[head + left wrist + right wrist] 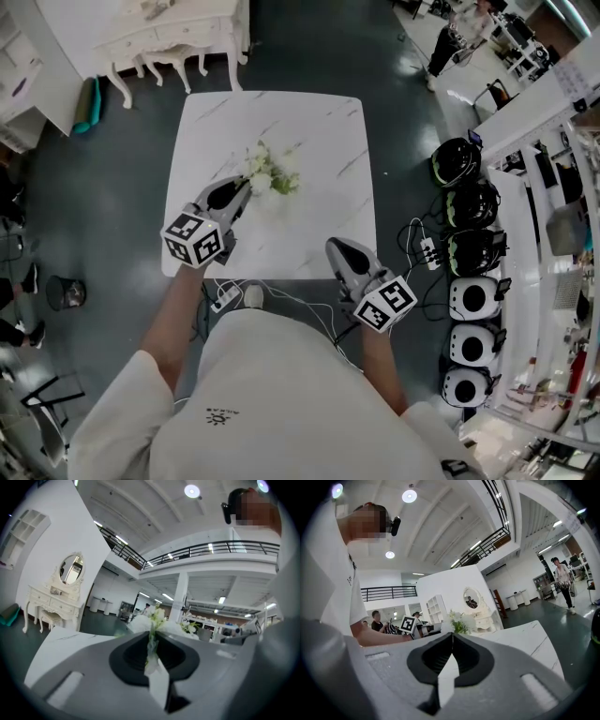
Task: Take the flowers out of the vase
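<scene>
A bunch of white flowers (pixel 272 173) with green leaves stands near the middle of the white marble table (pixel 319 122). From above the blooms hide the vase. My left gripper (pixel 242 190) reaches the bunch from its left. In the left gripper view, my left gripper (pixel 152 638) is shut on a thin green flower stem (pixel 151 644), with the white blooms (pixel 154 617) just beyond the tips. My right gripper (pixel 336 249) hovers at the table's front edge, apart from the flowers. Its jaws (pixel 451 637) are shut with nothing between them, and the flowers (pixel 459 622) show past them.
A white dressing table (pixel 169 37) with an oval mirror (pixel 70 569) stands beyond the table. Several helmets (pixel 469 202) line a rack at the right. A power strip and cables (pixel 225 298) lie on the floor by my feet. People (pixel 562 581) stand in the background.
</scene>
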{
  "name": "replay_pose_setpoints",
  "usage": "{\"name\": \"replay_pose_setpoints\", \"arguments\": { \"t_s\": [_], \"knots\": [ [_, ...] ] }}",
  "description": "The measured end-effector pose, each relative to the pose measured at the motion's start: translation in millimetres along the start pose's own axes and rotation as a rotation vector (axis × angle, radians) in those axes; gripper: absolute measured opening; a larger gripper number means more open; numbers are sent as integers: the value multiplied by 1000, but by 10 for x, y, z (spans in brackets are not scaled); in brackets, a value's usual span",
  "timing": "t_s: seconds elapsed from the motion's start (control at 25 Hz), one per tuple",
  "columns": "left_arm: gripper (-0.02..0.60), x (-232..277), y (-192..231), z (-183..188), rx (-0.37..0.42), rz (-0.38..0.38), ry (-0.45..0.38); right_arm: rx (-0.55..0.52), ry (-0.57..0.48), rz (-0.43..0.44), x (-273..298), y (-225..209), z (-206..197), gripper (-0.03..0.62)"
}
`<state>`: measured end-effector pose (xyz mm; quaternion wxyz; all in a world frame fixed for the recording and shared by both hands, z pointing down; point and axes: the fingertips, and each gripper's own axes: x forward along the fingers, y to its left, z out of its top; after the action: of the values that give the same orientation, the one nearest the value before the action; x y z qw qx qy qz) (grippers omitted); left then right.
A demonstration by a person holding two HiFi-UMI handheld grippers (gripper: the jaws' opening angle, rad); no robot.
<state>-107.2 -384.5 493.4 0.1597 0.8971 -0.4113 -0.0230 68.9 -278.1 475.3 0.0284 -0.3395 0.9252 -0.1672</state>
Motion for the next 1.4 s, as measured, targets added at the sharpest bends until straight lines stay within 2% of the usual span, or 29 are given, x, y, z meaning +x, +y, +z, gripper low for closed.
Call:
{"name": "replay_pose_setpoints", "arguments": {
  "t_s": [0.96, 1.4],
  "knots": [
    [17, -212, -294, 623, -23, 4, -180, -30, -20, 46, -143, 137, 66, 2],
    [15, -342, -550, 951, 6, -11, -254, -47, -26, 69, -267, 247, 103, 2]
  ]
}}
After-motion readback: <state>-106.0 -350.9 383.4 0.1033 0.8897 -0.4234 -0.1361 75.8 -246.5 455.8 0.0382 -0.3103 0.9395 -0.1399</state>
